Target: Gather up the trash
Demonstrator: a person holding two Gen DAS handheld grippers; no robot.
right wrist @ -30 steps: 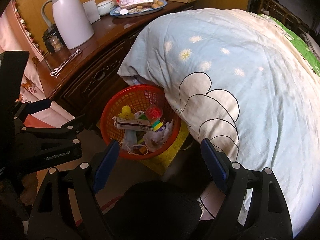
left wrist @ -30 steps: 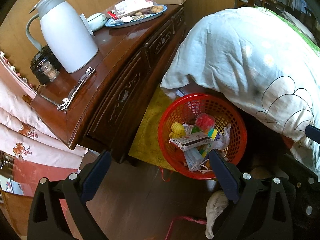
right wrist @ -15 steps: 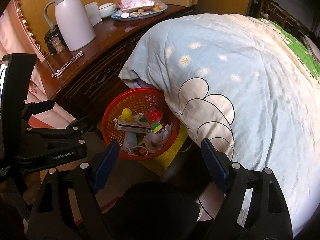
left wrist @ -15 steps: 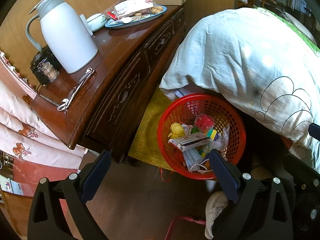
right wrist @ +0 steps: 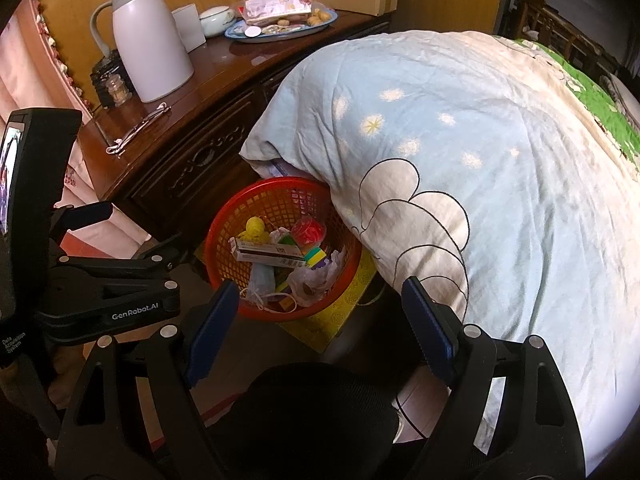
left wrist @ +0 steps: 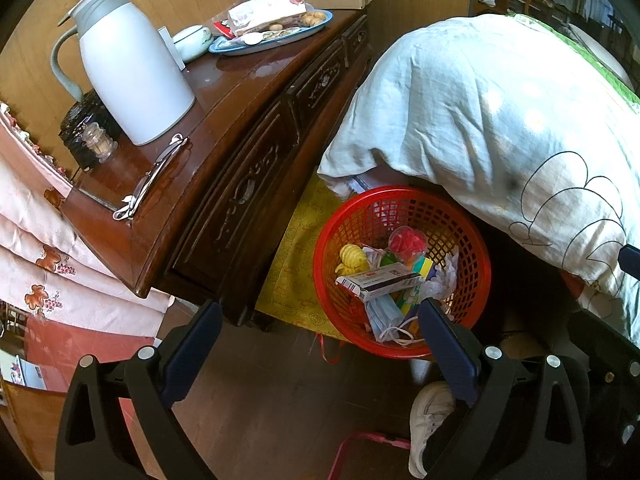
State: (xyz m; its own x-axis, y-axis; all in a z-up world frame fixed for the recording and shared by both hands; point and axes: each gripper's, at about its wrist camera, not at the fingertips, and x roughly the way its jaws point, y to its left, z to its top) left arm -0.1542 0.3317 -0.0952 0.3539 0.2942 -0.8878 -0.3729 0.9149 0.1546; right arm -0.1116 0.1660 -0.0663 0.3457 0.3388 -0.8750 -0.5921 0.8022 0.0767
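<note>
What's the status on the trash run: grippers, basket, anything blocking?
Left gripper open, empty. Right gripper open, empty. Red basket on floor by the dresser, holding trash. Quilt overhangs the basket's far rim.

**Red basket, partly filled**

I see a round red mesh basket (left wrist: 332, 280) on the floor, upright, its far rim tucked under the hanging quilt. Inside lie a long white carton (left wrist: 380, 282) across the top, a yellow toy (left wrist: 353, 257), a red-filled clear cup (left wrist: 407, 242), a blue face mask (left wrist: 385, 314) and crumpled plastic (left wrist: 442, 280).
</note>
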